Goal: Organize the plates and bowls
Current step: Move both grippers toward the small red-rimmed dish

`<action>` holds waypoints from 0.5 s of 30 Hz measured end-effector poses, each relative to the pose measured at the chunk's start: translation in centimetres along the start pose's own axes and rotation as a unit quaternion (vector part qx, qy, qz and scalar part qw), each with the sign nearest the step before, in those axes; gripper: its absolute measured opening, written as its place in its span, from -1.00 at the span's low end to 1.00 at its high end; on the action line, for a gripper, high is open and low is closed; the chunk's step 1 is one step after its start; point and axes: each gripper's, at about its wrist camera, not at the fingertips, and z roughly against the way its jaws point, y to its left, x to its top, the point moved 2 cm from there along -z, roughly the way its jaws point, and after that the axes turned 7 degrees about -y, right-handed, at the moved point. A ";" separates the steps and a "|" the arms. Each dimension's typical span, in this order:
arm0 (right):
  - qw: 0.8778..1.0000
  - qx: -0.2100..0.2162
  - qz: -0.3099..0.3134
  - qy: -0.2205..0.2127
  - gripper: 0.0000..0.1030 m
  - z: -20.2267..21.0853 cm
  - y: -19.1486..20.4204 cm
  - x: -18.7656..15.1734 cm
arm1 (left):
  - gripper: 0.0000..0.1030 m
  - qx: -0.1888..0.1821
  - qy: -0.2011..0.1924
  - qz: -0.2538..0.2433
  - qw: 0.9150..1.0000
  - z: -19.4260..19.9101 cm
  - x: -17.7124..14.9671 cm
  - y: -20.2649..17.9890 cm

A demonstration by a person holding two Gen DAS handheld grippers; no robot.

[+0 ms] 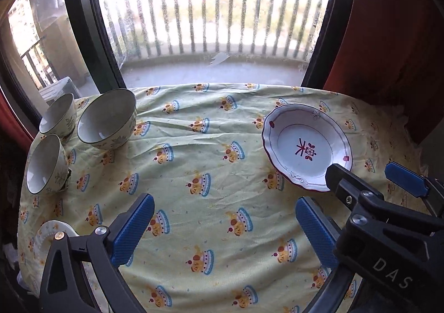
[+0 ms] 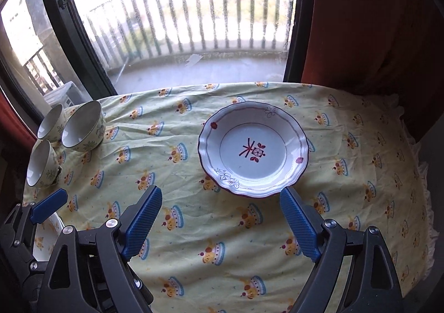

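A white plate (image 2: 254, 149) with scalloped dark-red rim, grey line, small flowers and a red mark at centre is seen on the yellow printed tablecloth (image 2: 194, 229), right of middle. Three cream floral bowls (image 1: 106, 118) are grouped at the far left. "DAS" is read on the right gripper (image 2: 220, 222). Left gripper (image 1: 224, 229) and right gripper are both spread wide, nothing held.

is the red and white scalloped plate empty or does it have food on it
Empty. The scalloped plate sits upright on the tablecloth, and its whole white well shows clean, with only the painted red motif in the middle.
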 end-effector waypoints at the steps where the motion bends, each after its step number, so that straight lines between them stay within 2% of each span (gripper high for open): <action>1: 1.000 -0.003 -0.002 -0.002 0.73 -0.3 -0.7 0.3 | 0.98 0.001 -0.001 -0.001 1.000 -0.4 0.4 -0.5; 7: 1.000 -0.016 -0.013 -0.016 0.73 -2.7 -4.6 1.6 | 0.98 0.015 -0.020 -0.020 0.999 -3.1 2.2 -3.4; 15: 0.999 -0.037 -0.032 -0.024 0.73 -5.5 -8.2 2.9 | 0.93 0.003 -0.021 -0.038 0.999 -6.6 3.9 -5.9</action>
